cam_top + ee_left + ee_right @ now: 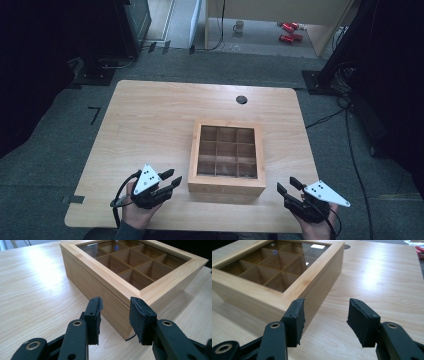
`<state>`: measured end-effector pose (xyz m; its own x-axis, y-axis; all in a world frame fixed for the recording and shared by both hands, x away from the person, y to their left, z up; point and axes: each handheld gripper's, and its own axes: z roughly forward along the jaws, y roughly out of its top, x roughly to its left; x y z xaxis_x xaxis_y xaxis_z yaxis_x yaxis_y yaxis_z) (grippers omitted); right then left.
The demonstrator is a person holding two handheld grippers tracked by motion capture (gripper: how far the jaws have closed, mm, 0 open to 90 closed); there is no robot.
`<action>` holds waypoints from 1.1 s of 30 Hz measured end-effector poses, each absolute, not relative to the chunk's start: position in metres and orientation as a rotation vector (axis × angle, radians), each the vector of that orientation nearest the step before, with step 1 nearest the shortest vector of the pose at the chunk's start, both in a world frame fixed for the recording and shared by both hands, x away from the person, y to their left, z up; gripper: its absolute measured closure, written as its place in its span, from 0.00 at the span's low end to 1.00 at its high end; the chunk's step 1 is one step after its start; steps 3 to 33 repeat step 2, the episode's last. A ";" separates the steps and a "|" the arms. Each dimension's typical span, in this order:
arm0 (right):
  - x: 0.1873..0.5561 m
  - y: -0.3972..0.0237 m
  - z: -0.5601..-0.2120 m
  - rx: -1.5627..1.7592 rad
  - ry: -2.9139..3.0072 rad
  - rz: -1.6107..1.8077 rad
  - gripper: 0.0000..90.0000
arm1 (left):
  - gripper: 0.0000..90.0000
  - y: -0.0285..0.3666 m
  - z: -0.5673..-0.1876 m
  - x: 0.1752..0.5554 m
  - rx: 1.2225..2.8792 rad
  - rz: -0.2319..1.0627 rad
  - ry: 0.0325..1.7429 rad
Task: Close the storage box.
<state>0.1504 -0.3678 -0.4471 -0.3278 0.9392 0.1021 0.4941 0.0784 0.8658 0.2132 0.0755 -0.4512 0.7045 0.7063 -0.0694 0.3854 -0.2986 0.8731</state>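
A wooden box [226,184] with a glass-paned lid stands on the table [150,120], its inside split into several compartments. My left gripper [171,178] is by the box's near left corner, open and holding nothing. In the left gripper view that corner of the box [110,280] rises just beyond the left gripper [114,312]. My right gripper [288,185] is off the box's near right corner, open and empty. In the right gripper view the box [317,287] lies ahead and to the left of the right gripper [325,315].
A dark round cable hole [241,99] sits near the table's far edge. Bare tabletop lies left and right of the box. Beyond the table are dark stands, cables on the floor [345,125], a mug [239,26] and red items [290,31].
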 end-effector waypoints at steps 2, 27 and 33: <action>0.153 -0.369 -0.445 1.408 1.861 1.177 0.52 | 0.68 0.077 -0.451 0.214 1.920 0.414 0.848; 0.153 -0.369 -0.445 1.408 1.861 1.177 0.52 | 0.68 0.077 -0.451 0.214 1.920 0.414 0.848; 0.153 -0.369 -0.445 1.408 1.861 1.177 0.52 | 0.68 0.077 -0.451 0.214 1.920 0.414 0.848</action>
